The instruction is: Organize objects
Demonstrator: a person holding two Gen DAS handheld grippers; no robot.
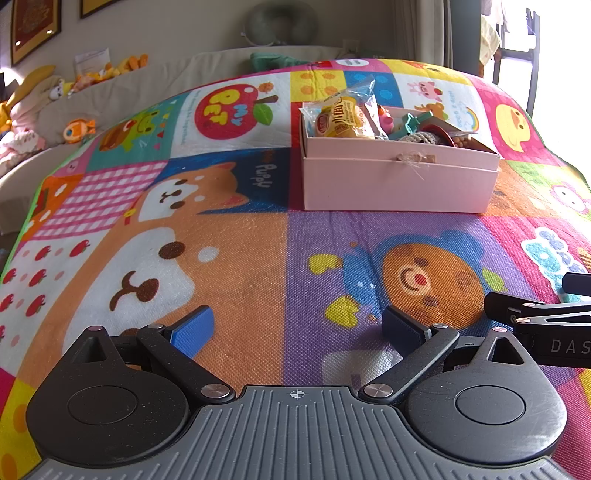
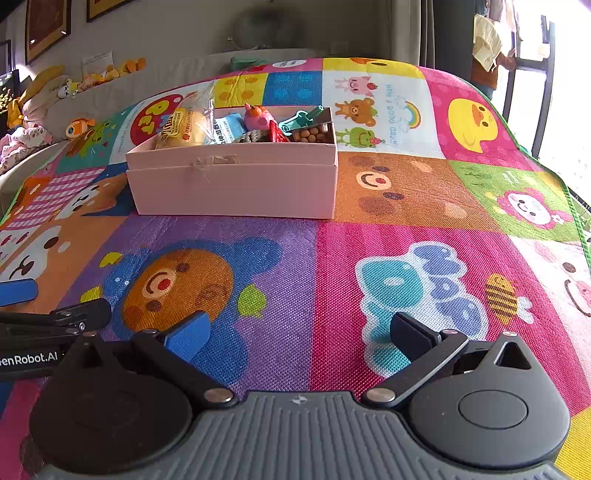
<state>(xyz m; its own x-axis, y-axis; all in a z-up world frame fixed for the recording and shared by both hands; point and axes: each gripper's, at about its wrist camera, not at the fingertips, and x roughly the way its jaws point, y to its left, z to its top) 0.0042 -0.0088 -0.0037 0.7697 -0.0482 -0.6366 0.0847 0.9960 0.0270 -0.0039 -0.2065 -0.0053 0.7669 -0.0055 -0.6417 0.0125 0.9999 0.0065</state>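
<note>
A pink cardboard box (image 1: 395, 184) stands on the colourful cartoon play mat (image 1: 240, 258), also in the right wrist view (image 2: 236, 188). Inside it lie a wrapped yellow bun (image 1: 341, 120), a pink toy (image 2: 258, 116), a teal toy (image 2: 299, 120), a knitted item (image 1: 417, 138) and a packet of brown beads (image 2: 314, 134). My left gripper (image 1: 297, 328) is open and empty, low over the mat in front of the box. My right gripper (image 2: 301, 334) is open and empty, to the right of the left one (image 2: 22, 291).
Plush toys (image 1: 79, 129) lie on a beige couch at the far left. Framed pictures (image 1: 35, 27) hang on the wall. A bright window with a dark frame (image 2: 535, 74) is at the far right. The right gripper's side shows at the left view's right edge (image 1: 543, 317).
</note>
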